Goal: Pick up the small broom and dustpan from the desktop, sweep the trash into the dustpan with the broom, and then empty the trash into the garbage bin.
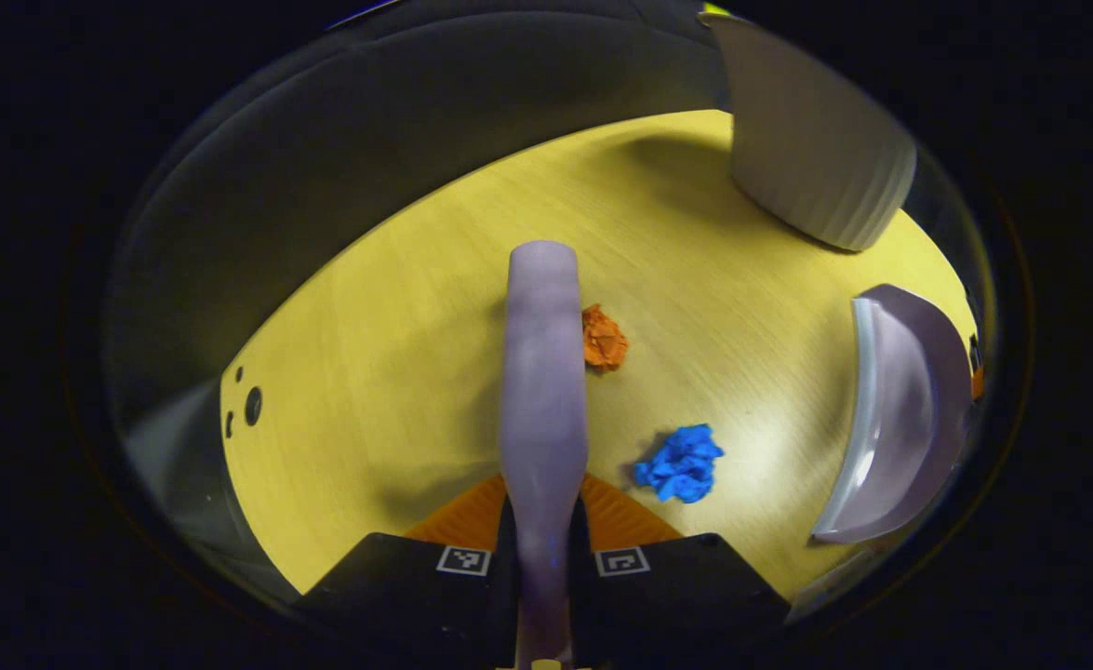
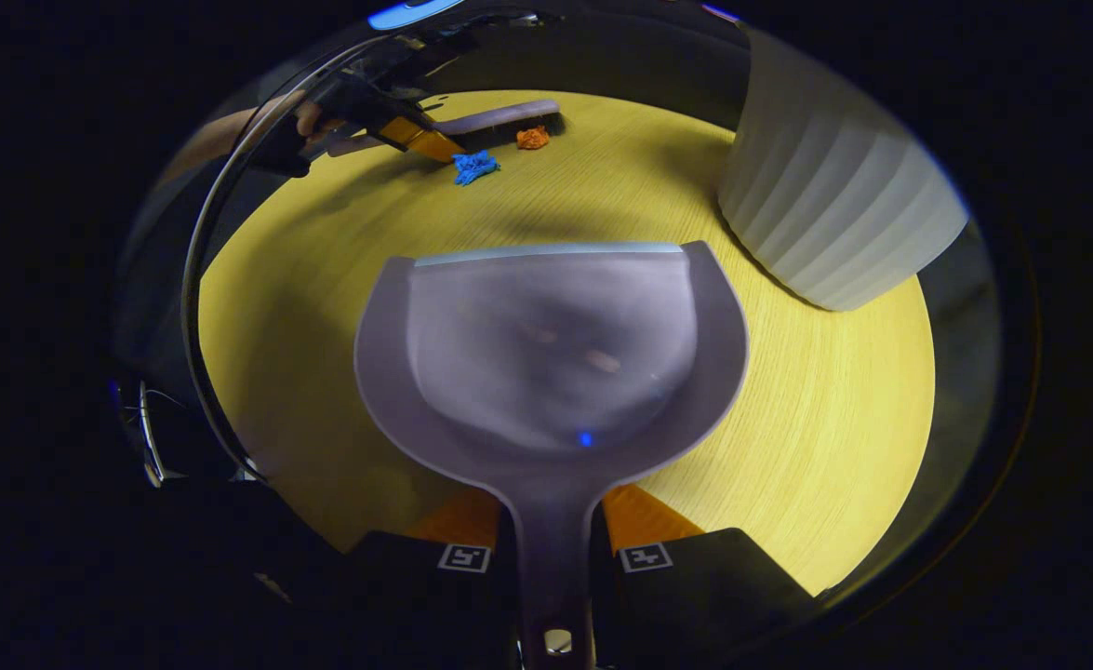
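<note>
Your left claw [image 1: 543,535] grips the lilac broom [image 1: 543,372], both fingers pressed on its handle, the broom running straight up the middle of the left gripper view toward 12 o'clock over the yellow desk [image 1: 397,354]. An orange paper wad [image 1: 604,339] lies just beside the broom's far end, on its 3 o'clock side; whether the two touch cannot be told. A blue paper wad [image 1: 681,463] sits nearer to you, at about 4 o'clock from the picture's middle, apart from the broom. At 3 o'clock the dustpan [image 1: 899,414] shows edge-on, and the white ribbed garbage bin [image 1: 816,149] stands on the desk at 1 o'clock.

Your right claw [image 2: 551,558] holds the dustpan [image 2: 551,354] by its handle, fingers closed on both sides, its pan spread across the middle of the right gripper view with its front lip toward 12 o'clock. No trash can be made out inside the pan. Far off at 11 o'clock, the other claw [image 2: 411,135] and the hand [image 2: 307,119] holding it keep the broom [image 2: 499,116] low over the desk [image 2: 834,400], with the blue wad [image 2: 474,167] and orange wad [image 2: 533,138] close by it. The garbage bin [image 2: 834,214] rises at 2 o'clock, just beside the pan's right corner.
</note>
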